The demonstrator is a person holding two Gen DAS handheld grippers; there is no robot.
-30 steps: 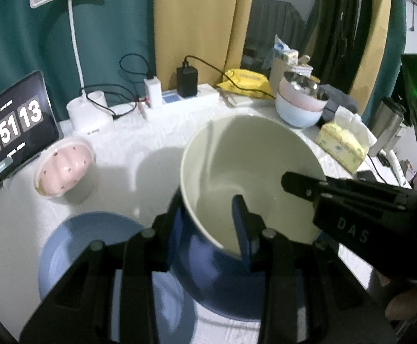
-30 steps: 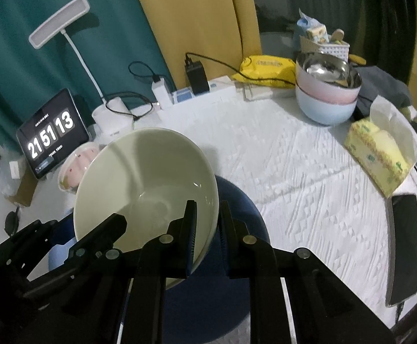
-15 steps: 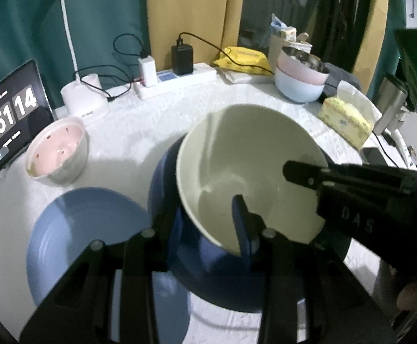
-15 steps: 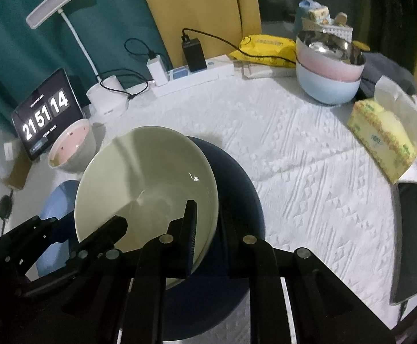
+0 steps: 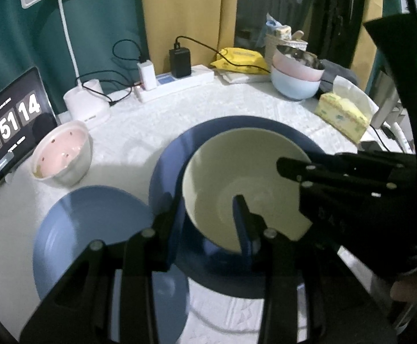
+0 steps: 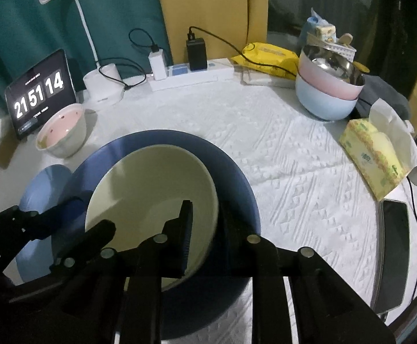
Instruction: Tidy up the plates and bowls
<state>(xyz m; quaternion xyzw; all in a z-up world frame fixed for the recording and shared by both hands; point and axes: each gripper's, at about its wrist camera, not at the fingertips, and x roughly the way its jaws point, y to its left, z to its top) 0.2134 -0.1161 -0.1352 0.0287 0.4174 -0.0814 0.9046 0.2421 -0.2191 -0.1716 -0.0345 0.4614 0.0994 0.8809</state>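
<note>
A cream bowl [image 6: 151, 189] sits in a dark blue plate [image 6: 231, 177] beside a light blue plate [image 5: 93, 223]. The tablecloth [image 6: 294, 172] is white with embossed triangles. A small bowl [image 6: 62, 130] is pink inside, with dark spots.

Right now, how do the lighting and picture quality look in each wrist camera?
Left wrist view: dim, bluish light, with the table bending at the fisheye edges, the clock tablet glowing bright, and the cream bowl shaded inside. Right wrist view: equally dim, glare on the steel bowl, black corners, near gripper parts dark.
</note>
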